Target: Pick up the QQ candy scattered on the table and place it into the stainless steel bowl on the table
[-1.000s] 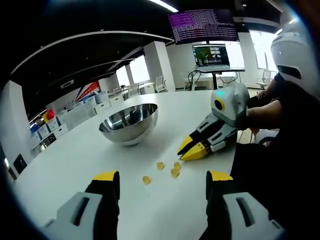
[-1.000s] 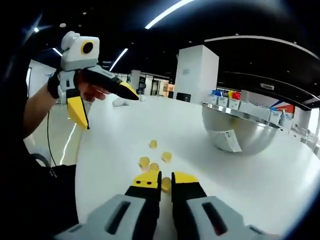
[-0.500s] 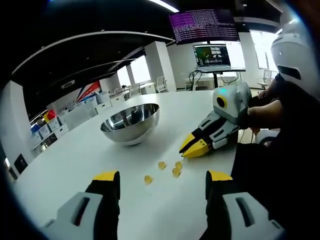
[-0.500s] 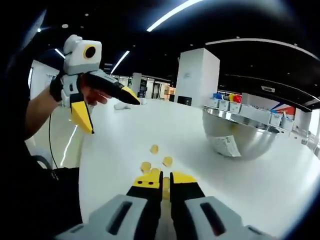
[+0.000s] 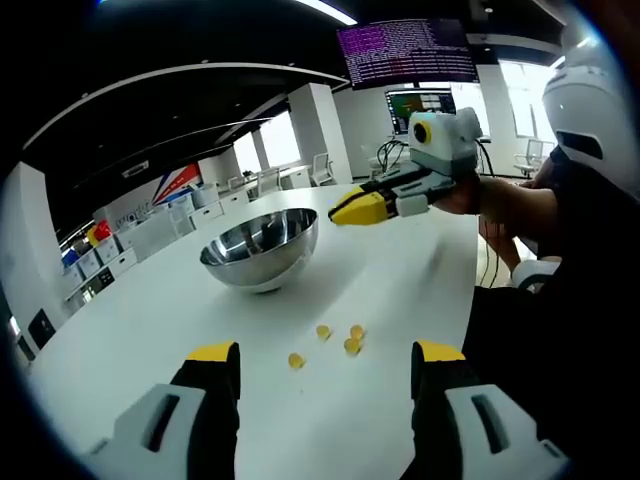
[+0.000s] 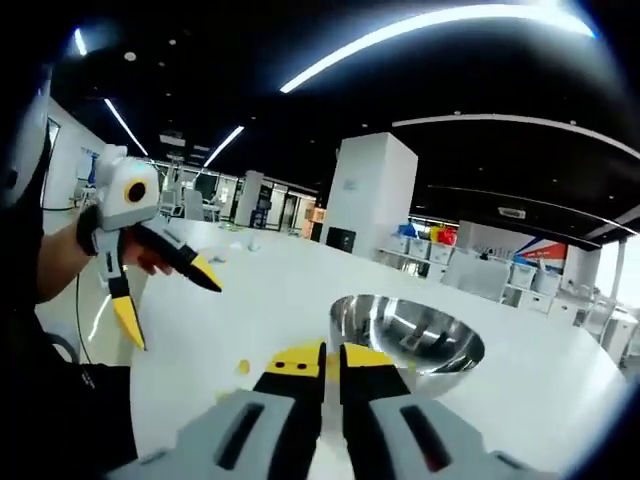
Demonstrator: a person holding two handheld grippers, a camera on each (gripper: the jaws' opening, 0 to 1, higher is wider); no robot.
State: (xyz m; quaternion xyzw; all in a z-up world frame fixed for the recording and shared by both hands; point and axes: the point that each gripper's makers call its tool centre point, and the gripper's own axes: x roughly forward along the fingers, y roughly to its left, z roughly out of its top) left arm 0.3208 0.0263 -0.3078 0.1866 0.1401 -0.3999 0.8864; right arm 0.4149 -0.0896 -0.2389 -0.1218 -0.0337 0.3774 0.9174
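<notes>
Fingers [image 5: 212, 372] of my left gripper [image 5: 325, 365] stand wide apart at the bottom of the left gripper view, with nothing between them, hanging above the white counter [image 5: 150, 310]. Just beyond their tips I see four QQ candies [image 5: 323, 331] lying loose on the counter: three close together and one [image 5: 294, 360] a little nearer my left finger. Farther off sits the stainless steel bowl [image 5: 260, 245], upright, well apart from the candies. I cannot tell from here whether anything lies in it. My right gripper [image 5: 362, 207] comes in from the right, held by a hand [image 5: 470, 192] and raised above the counter, its yellow tips together and pointing toward the bowl's rim. Behind it a monitor [image 5: 420, 105] stands on a stand, with a larger screen [image 5: 405, 50] above.

From the right gripper view, my right gripper [image 6: 326, 358] has its fingers [image 6: 298, 361] drawn close, only a thin gap between the yellow tips; whether a candy is pinched there I cannot tell. The stainless steel bowl [image 6: 415, 345] is just past the tips, its open mouth facing up. One candy [image 6: 243, 367] shows on the counter [image 6: 270, 290] left of the tips. At the left, the left gripper [image 6: 165, 285] hangs with its two yellow-tipped fingers spread wide.
</notes>
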